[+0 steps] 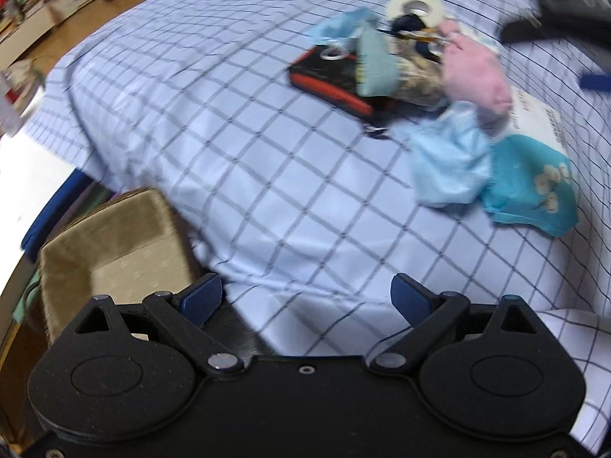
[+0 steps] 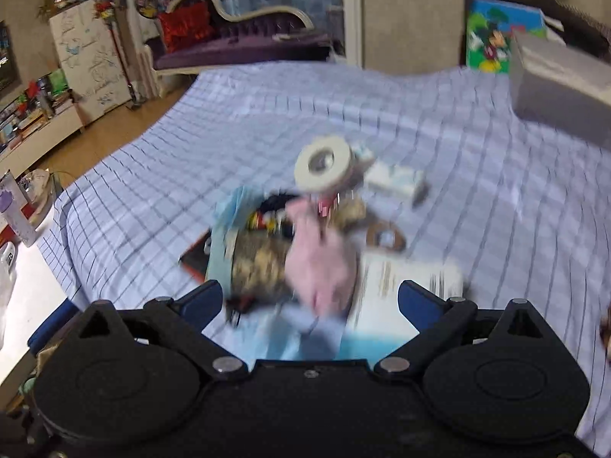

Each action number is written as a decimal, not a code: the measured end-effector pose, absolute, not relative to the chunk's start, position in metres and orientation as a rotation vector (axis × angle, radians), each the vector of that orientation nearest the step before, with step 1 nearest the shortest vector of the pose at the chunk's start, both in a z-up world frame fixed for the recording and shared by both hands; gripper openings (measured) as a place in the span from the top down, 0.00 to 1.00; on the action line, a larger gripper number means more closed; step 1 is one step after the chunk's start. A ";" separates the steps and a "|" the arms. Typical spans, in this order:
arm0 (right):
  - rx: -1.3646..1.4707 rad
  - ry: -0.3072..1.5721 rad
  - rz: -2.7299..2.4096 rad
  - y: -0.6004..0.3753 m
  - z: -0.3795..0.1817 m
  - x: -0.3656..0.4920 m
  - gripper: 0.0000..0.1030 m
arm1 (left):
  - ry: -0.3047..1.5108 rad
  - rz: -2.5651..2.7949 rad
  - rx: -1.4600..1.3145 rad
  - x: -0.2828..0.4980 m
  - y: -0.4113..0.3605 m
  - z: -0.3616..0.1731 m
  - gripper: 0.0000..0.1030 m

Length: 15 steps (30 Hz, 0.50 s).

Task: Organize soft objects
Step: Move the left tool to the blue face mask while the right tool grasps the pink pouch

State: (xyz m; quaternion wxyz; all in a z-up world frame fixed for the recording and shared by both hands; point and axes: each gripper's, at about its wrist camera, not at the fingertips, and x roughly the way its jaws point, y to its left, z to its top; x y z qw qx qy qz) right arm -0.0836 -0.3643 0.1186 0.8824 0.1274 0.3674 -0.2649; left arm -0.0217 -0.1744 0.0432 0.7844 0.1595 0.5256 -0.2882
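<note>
The soft things lie in a loose heap on the checked bed sheet (image 1: 236, 122): a pink cloth (image 1: 475, 72), a crumpled light-blue cloth (image 1: 450, 160) touching a teal cloth with pale flowers (image 1: 530, 187), and a mottled brown-and-cream bundle (image 1: 416, 76) leaning on a black case with a red edge (image 1: 332, 80). A white tape roll (image 1: 414, 9) sits at the far side of the heap.

The left hand-held gripper (image 1: 305, 297) hangs over the sheet's near edge, tilted steeply down, jaws wide with nothing between them. The right hand-held gripper (image 2: 310, 301) points at a shallower slant over the heap, jaws also wide; the pink cloth (image 2: 320, 263) shows in the gap, but the pads do not press on it.

Only the left wrist view shows the beige fabric box (image 1: 110, 244) beside the bed, and the two blue cloths whole. Only the right wrist view shows the room beyond: a chaise with a red cushion (image 2: 187, 30), a white cabinet (image 2: 91, 57) and a grey box (image 2: 561, 80) on the bed's far right.

Both views are smeared by motion; the small items under the tape roll cannot be made out, and the printed paper (image 2: 404, 278) is unreadable.
</note>
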 end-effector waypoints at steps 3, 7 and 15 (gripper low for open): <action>0.236 0.765 -0.533 -0.384 0.120 -0.066 0.04 | 1.134 -0.641 0.363 -0.024 -0.194 0.041 0.10; 0.256 0.817 -0.521 -0.410 0.114 -0.042 0.05 | 1.167 -0.661 0.357 -0.021 -0.213 0.037 0.10; 0.357 0.854 -0.466 -0.436 0.093 -0.020 0.10 | 1.205 -0.698 0.296 -0.010 -0.248 0.033 0.09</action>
